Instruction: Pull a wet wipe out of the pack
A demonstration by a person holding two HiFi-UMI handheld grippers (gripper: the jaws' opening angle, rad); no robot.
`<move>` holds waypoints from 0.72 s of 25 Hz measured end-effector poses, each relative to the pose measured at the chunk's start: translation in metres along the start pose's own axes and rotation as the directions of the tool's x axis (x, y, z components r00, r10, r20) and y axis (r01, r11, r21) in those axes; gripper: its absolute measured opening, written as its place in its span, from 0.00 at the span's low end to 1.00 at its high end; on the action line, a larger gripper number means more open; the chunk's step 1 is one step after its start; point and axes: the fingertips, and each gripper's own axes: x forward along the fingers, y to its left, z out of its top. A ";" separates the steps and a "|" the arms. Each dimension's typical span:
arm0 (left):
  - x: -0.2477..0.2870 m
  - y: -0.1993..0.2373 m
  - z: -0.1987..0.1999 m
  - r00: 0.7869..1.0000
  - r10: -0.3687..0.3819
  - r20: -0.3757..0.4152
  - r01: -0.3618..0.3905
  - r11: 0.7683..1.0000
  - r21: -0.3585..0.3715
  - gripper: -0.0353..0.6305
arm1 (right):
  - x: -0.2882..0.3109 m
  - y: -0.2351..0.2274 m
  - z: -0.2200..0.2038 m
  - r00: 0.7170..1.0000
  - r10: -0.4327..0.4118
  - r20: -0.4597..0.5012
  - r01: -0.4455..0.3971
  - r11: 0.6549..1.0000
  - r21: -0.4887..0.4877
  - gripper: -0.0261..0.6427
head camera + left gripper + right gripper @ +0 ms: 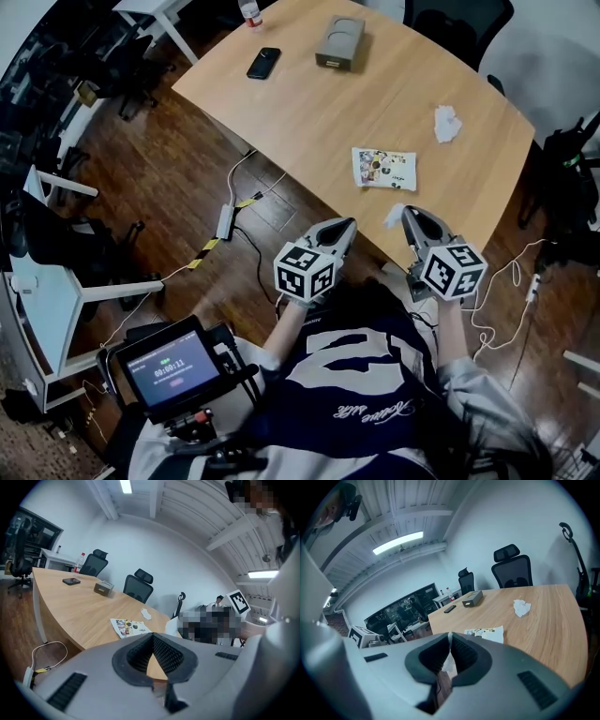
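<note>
The wet wipe pack [384, 169] lies flat on the wooden table [309, 112], near its front edge; it also shows in the left gripper view [130, 627] and the right gripper view [485, 632]. My right gripper [406, 213] is at the table's near edge, short of the pack, shut on a white wipe [449, 660] that hangs between its pads. The wipe's end peeps out at its tip [394, 215]. My left gripper [349, 225] is beside it, off the table edge, its pads [164, 653] meeting at the tips with nothing between them.
A crumpled white wipe [447, 123] lies on the table right of the pack. Farther back are a grey box [340, 42] and a black phone [263, 63]. Office chairs [138, 585] stand behind the table. Cables [234, 211] run over the floor at the left.
</note>
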 end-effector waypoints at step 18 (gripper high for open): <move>-0.002 -0.139 -0.031 0.996 0.002 0.089 -0.003 1.000 0.005 0.06 | -0.110 -0.002 -0.033 0.998 0.069 0.010 -0.068 0.993 -0.098 0.03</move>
